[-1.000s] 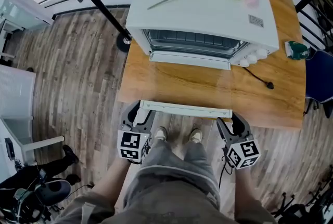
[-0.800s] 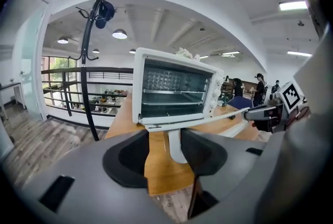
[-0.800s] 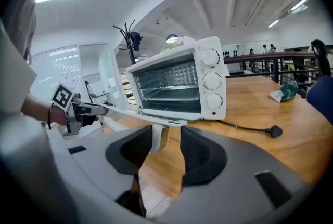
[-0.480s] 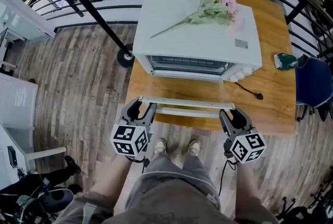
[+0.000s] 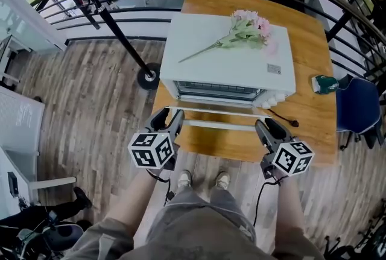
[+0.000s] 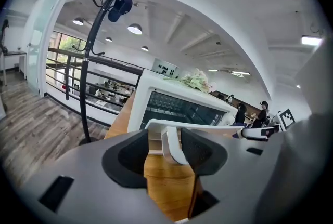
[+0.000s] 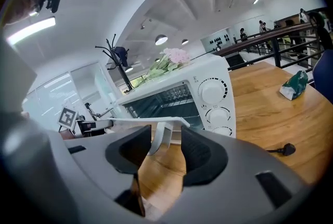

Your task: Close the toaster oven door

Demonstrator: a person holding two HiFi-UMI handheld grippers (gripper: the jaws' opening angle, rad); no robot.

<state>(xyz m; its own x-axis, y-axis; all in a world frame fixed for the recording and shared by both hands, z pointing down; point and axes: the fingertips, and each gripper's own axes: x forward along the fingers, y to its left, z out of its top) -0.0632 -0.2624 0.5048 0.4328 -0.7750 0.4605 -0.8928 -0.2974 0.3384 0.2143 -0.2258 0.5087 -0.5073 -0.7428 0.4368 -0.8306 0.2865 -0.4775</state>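
Note:
A white toaster oven (image 5: 232,60) stands on a wooden table (image 5: 313,132) with its door (image 5: 217,111) swung partway up. The oven rack shows behind it. My left gripper (image 5: 169,120) holds the left end of the door handle (image 5: 218,125), and my right gripper (image 5: 266,127) holds the right end. In the left gripper view the handle's white post (image 6: 171,145) stands between the jaws of the left gripper (image 6: 164,147), against the right pad. In the right gripper view the other post (image 7: 158,140) sits between the jaws of the right gripper (image 7: 166,147), against the left pad.
A pink flower bunch (image 5: 244,32) lies on the oven's top. A green packet (image 5: 324,84) and the power cord's plug (image 5: 294,123) lie on the table at the right. A blue chair (image 5: 357,111) stands beyond that. A black coat stand's base (image 5: 148,76) and railings are at the left.
The door has risen from lying flat to partway up. Both grippers have moved up and toward the oven with its handle. The view has shifted closer over the table.

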